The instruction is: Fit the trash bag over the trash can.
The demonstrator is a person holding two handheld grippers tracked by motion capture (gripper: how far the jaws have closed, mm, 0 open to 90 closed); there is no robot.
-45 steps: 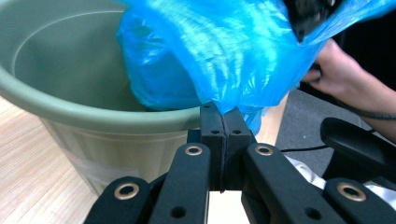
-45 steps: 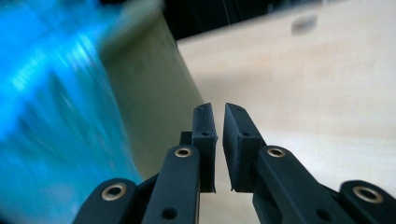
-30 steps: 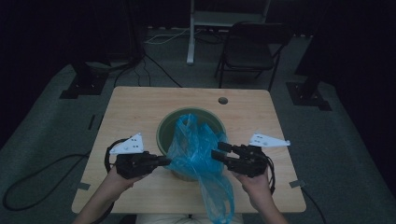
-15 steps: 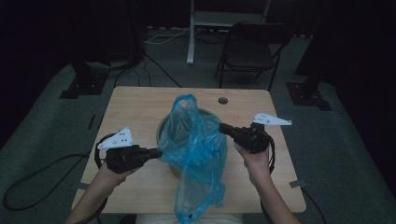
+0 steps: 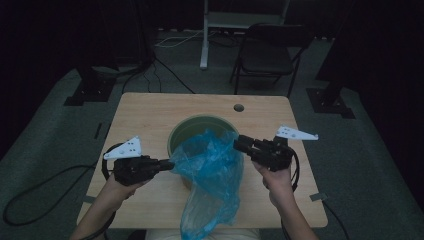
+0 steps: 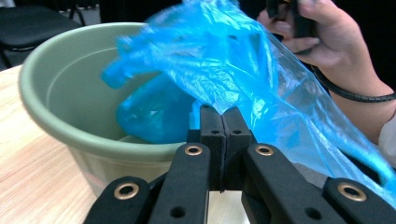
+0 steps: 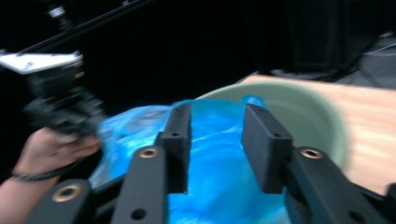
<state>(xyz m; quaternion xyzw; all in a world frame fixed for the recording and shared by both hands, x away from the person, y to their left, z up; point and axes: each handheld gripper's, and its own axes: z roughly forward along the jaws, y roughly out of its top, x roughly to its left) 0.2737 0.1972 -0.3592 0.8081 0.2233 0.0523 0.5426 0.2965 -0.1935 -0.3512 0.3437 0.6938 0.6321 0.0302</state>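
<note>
A thin blue plastic bag hangs from the green bucket at the table's middle and trails over the near edge. My left gripper is shut on the bag's left edge; its jaws meet on the blue film just before the bucket. My right gripper sits at the bag's right side, and its jaws have just been opening. In the right gripper view they stand apart, with the bag showing in the gap, not pressed.
The wooden table has a small round hole at the back. A black chair and stand legs are on the floor behind it. Black cables trail from both grippers.
The bag's raised top has dropped toward the bucket. The right gripper's jaws have come apart and no longer pinch the bag. The left gripper holds its place and its grip.
</note>
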